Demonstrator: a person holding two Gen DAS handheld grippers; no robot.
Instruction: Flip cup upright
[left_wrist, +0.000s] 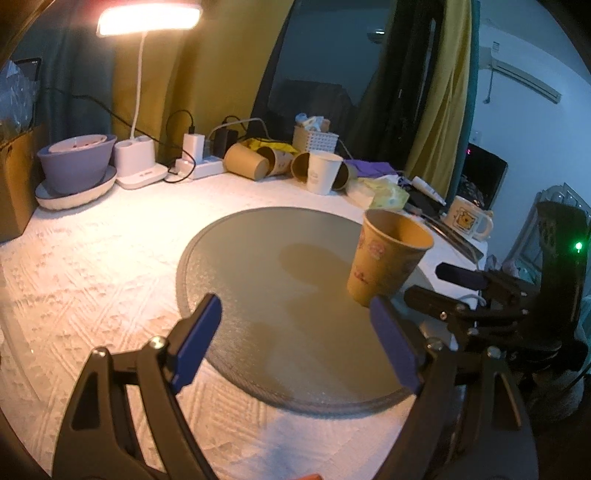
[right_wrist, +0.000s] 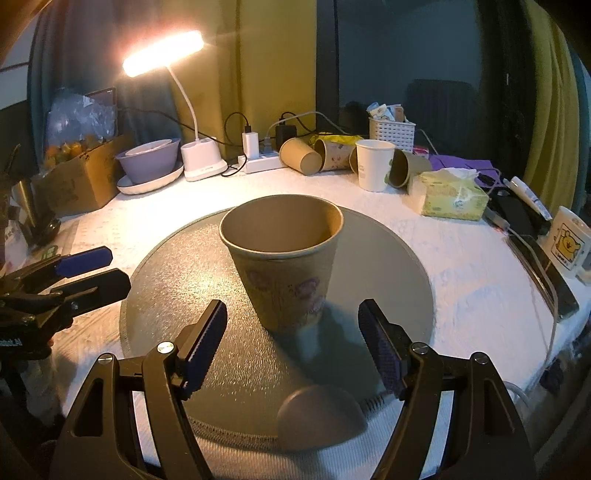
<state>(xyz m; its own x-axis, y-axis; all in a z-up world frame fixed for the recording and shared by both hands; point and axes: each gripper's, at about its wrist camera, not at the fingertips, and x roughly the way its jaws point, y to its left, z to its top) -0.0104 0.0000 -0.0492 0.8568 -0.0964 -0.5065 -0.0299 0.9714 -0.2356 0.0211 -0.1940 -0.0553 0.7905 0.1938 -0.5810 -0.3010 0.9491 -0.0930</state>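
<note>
- Left wrist view: the left tongs (left_wrist: 295, 332) are spread, holding nothing; the paper cup (left_wrist: 388, 254) stands upright at the round mat's (left_wrist: 258, 280) right edge on the bench (left_wrist: 92, 258).
- Right wrist view: the right tongs (right_wrist: 293, 341) are spread just before the upright cup (right_wrist: 282, 258), mid-mat.

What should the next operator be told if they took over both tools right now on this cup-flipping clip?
Left tool: open, empty, low over the near side of the round grey mat.
Right tool: open, empty, fingers either side of the cup's base but not touching it.
Brown paper cup: standing upright on the mat, mouth up, free of both tools.
Done: the flip looks complete.
Left: probably only backing both tools away without knocking the cup. Spare cups lie at the back of the table; leave them.
</note>
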